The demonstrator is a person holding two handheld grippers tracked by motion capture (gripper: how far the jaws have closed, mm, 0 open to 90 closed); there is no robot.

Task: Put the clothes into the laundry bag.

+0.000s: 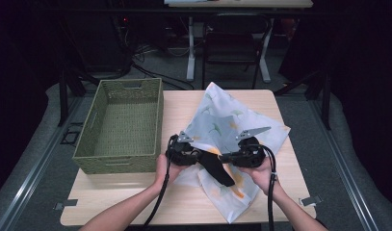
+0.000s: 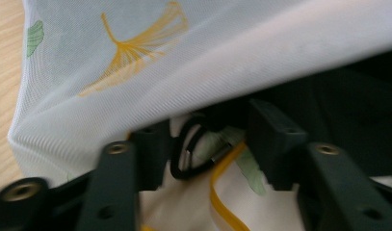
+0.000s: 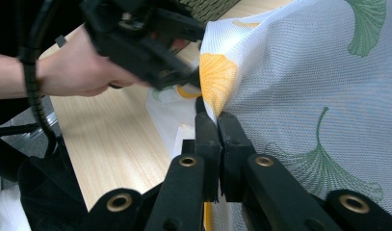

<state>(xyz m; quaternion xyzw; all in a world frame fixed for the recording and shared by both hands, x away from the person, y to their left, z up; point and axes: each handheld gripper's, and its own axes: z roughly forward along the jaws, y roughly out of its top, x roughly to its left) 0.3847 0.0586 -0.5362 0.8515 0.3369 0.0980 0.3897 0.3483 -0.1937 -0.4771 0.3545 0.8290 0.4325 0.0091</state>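
Observation:
A white mesh bag [image 1: 227, 120] printed with green and orange leaves lies on the right half of the wooden table [image 1: 131, 202]. A black garment [image 1: 217, 172] sticks out of its near opening. My right gripper [image 3: 216, 120] is shut on a raised fold of the bag's edge [image 3: 217, 82]; from above it [image 1: 223, 158] points left. My left gripper [image 1: 201, 156] faces it from the left, and its jaws [image 2: 213, 149] stand apart under the lifted mesh [image 2: 136, 72]. Between them lie a small black loop [image 2: 186, 159] and yellow trim [image 2: 217, 187], untouched by the pads.
A green woven basket [image 1: 117, 161] stands empty on the left of the table, close to my left hand [image 1: 163, 168]. Beyond the far table edge are a chair [image 1: 232, 43] and table legs on the floor. Bare wood lies along the near edge.

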